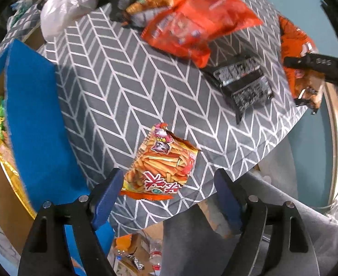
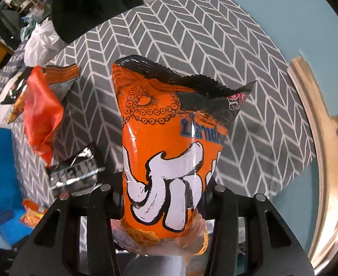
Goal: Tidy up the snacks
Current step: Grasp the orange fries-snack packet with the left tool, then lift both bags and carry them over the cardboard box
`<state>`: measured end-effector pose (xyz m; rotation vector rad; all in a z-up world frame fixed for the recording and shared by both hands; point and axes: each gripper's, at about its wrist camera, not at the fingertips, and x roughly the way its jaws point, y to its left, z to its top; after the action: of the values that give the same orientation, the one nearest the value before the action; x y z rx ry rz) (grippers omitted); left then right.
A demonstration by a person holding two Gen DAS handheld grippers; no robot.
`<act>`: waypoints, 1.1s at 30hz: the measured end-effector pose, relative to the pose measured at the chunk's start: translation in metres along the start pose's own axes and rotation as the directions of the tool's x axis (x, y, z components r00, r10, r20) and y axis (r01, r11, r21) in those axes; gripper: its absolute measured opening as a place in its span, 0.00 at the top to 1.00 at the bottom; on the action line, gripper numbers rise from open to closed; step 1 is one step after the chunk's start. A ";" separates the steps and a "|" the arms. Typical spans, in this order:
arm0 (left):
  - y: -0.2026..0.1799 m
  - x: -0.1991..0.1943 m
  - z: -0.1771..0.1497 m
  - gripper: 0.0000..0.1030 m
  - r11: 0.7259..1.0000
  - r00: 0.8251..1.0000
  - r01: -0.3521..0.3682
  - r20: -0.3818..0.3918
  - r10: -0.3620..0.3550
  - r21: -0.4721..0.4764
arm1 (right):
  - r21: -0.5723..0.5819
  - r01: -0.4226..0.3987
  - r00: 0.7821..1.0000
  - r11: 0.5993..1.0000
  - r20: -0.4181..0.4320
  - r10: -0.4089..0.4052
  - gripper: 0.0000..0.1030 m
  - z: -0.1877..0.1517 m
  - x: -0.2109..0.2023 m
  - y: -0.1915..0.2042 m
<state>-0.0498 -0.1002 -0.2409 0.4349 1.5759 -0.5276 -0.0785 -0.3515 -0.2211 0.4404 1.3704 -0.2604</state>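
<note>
Two views | left tongs [image 1: 169,184] wide over fries packet [image 1: 162,163] | right tongs [image 2: 164,197] clamp orange bag [image 2: 169,142]

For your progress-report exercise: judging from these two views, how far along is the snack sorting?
Done: a few packets already lie inside the blue-flapped box.
In hand: the right gripper is shut on the orange squid-print bag; the left gripper, open, hovers above the fries packet.
Left: the red bag and black packets remain on the tablecloth.
</note>
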 end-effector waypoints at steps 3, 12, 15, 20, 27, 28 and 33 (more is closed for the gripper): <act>-0.002 0.014 0.000 0.20 1.000 1.000 -0.005 -0.026 0.005 0.021 | 0.009 -0.011 1.000 1.000 -0.004 0.011 0.57 -0.017 -0.012 -0.004; 0.001 0.043 0.001 0.21 0.997 0.998 -0.053 -0.033 0.055 0.052 | -0.006 -0.037 0.999 0.999 -0.018 0.037 0.57 -0.034 -0.017 0.025; 0.004 0.048 0.001 0.33 0.999 0.999 -0.034 -0.016 0.035 0.035 | -0.021 -0.045 0.999 0.999 -0.022 0.044 0.57 -0.035 -0.018 0.034; 0.018 0.048 0.003 0.43 1.000 1.000 0.005 0.010 -0.005 -0.011 | -0.060 -0.048 0.999 0.997 -0.021 0.047 0.57 -0.032 -0.016 0.055; 0.031 0.037 0.007 0.56 0.998 0.999 -0.007 0.036 0.009 -0.070 | -0.140 -0.050 0.999 0.989 -0.017 0.048 0.57 -0.029 -0.015 0.082; 0.032 0.035 0.008 0.57 0.997 0.999 -0.001 0.038 0.004 -0.081 | -0.151 -0.050 0.999 0.987 -0.016 0.048 0.57 -0.030 -0.016 0.085; 0.048 0.014 0.021 0.57 0.991 0.998 0.023 0.067 -0.014 -0.133 | -0.206 -0.059 0.998 0.977 -0.020 0.056 0.57 -0.030 -0.016 0.100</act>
<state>-0.0064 -0.0736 -0.2592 0.2985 1.5420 -0.4427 -0.0652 -0.2495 -0.1949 0.3083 1.3797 -0.0655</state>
